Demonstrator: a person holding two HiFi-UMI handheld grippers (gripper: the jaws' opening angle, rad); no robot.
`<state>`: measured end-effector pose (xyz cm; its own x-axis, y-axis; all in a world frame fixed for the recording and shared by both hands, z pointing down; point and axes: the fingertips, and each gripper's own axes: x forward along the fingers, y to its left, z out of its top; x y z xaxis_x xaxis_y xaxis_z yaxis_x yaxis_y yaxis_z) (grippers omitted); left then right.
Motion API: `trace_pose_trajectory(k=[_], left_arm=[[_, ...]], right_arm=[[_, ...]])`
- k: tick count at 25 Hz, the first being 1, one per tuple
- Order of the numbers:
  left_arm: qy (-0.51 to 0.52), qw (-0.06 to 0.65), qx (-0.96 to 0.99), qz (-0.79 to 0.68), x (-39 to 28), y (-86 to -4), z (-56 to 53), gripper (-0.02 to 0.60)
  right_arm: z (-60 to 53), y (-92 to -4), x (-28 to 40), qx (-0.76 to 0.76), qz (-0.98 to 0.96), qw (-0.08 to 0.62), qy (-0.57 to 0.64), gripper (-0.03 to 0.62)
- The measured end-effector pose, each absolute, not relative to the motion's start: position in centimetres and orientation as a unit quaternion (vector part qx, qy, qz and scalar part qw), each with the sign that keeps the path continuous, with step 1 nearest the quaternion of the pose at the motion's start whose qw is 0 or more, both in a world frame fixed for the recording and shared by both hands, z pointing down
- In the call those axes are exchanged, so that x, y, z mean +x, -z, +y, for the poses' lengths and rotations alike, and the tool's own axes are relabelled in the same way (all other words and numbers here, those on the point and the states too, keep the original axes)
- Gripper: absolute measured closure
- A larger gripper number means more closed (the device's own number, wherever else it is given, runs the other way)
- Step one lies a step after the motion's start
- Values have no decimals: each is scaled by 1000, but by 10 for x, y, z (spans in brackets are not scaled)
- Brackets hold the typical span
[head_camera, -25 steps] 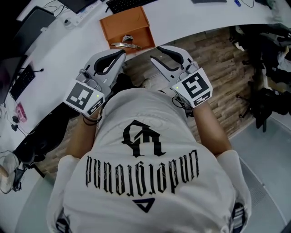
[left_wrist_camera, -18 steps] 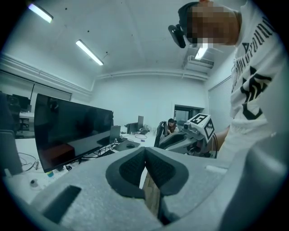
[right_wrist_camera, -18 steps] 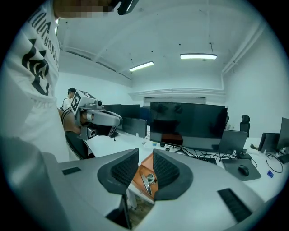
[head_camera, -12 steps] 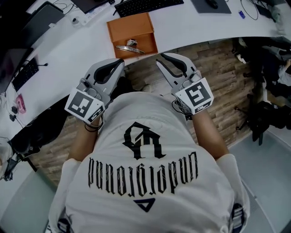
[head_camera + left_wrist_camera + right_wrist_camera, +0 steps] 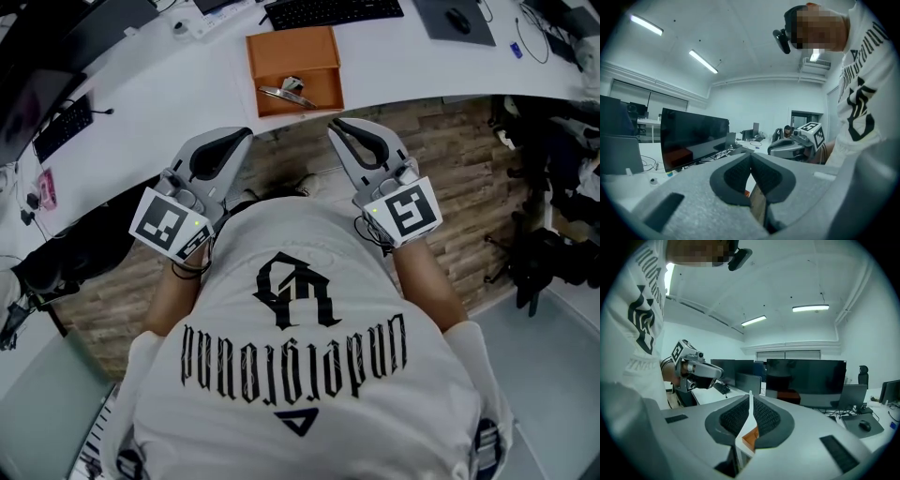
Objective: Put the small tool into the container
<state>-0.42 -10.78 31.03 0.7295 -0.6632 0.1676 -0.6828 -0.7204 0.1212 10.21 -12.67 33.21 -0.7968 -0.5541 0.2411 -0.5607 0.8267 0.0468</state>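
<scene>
An orange container point(image 5: 292, 49) stands on the white desk point(image 5: 178, 89), with a slim metal tool point(image 5: 284, 94) and a small pale piece point(image 5: 292, 82) lying inside it. Both grippers hover over the floor in front of the desk, close to the person's chest and short of the container. My left gripper point(image 5: 247, 133) point(image 5: 751, 154) is shut, its pads meeting with nothing between them. My right gripper point(image 5: 335, 124) point(image 5: 750, 394) has just been closing and now stands shut and empty. Below its tips in the right gripper view shows a corner of the container point(image 5: 751, 438).
A keyboard point(image 5: 333, 11) and a mouse pad point(image 5: 457, 22) lie at the desk's far side, and cables and small devices sit at its left. Dark monitors point(image 5: 806, 380) line the desk. Black equipment point(image 5: 553, 248) stands on the wooden floor point(image 5: 450, 141) to the right.
The right gripper's jaws went from wide open to shut. Both grippers drew back a little from the container, which now sits farther up and to the right in the head view.
</scene>
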Motion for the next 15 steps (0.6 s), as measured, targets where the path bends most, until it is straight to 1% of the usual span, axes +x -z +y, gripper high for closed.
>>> trace_pose_trajectory(k=[4,15], left_arm=[[-51,76,932,-351,-20,-302,-98,566],[-41,93,940,-325,-97,-304,-48,566]], right_arm=[[-115,-323,88,310,-944,115,-4,566],[-62,-313,17,335,-936,109,-6,571]])
